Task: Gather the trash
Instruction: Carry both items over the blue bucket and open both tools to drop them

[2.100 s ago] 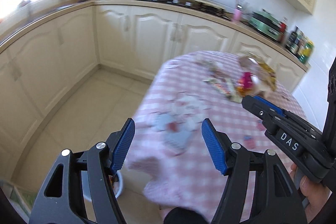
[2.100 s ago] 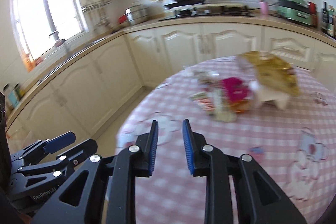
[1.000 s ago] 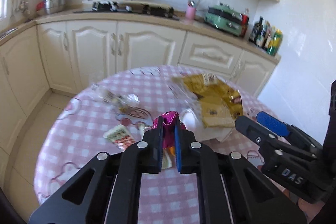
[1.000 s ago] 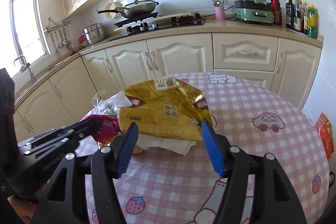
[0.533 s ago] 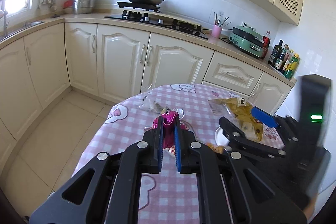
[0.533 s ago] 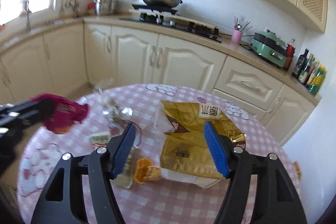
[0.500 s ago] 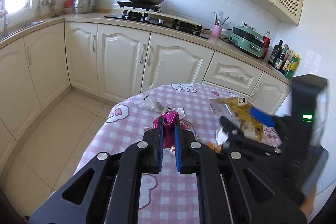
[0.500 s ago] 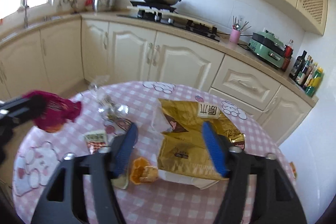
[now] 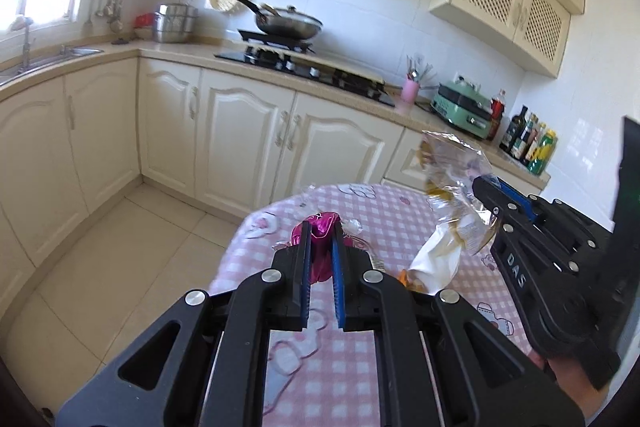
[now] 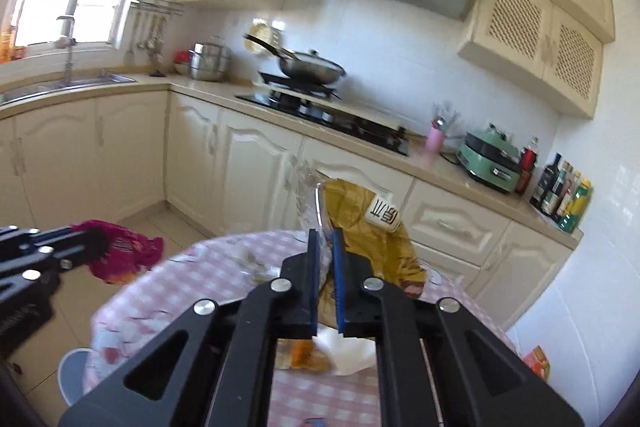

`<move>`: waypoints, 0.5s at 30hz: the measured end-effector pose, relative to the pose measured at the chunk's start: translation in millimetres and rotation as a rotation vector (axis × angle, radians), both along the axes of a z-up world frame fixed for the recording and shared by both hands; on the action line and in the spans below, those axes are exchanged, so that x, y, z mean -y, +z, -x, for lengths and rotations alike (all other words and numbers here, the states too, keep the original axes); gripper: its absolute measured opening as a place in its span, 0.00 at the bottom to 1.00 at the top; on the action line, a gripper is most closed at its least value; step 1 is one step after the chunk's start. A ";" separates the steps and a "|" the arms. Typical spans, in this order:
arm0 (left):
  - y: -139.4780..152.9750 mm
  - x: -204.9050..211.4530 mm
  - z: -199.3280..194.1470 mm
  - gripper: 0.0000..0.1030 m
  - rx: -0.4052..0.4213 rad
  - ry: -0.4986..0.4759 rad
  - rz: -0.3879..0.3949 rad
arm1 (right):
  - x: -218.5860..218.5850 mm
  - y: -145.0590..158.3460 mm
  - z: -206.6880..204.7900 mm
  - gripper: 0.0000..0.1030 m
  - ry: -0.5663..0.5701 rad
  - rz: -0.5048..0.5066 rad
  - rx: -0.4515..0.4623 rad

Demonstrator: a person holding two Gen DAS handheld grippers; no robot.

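the left gripper point(image 9: 320, 247) pinches a crumpled magenta foil wrapper point(image 9: 318, 233) between its blue pads, with the bulk of the foil bunched past the tips, which likely stops it slipping out. it hangs above the near edge of the round table with the pink-checked cloth point(image 9: 384, 215), clear of the surface. the right gripper point(image 10: 325, 259) is pressed together on a gold plastic snack bag with a clear crinkled top point(image 10: 360, 223); it grips the bag by one edge, so the rest droops beside the jaws. under the bag a white paper napkin point(image 10: 340, 347) and an orange scrap point(image 10: 302, 351) lie on the cloth, apparently next to collect. a pale round rim point(image 10: 70, 367) on the floor beside the table may be the bin.
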State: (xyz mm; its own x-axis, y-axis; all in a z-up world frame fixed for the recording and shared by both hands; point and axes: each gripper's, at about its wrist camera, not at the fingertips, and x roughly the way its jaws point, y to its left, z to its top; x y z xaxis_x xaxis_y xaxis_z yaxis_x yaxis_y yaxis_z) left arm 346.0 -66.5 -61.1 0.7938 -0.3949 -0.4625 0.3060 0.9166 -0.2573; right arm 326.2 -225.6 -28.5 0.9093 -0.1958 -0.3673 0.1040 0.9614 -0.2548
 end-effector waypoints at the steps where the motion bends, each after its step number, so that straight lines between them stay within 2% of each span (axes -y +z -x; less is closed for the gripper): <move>1: 1.4 -7.8 4.7 0.08 0.003 0.011 0.000 | -13.7 3.5 5.9 0.06 0.029 -0.001 0.008; 11: -3.4 -120.3 49.4 0.08 -0.023 0.195 -0.004 | -144.8 5.0 38.1 0.06 0.301 -0.046 -0.030; 15: -18.6 -164.0 62.6 0.08 -0.063 0.268 -0.009 | -190.2 -7.8 37.8 0.06 0.429 -0.160 -0.123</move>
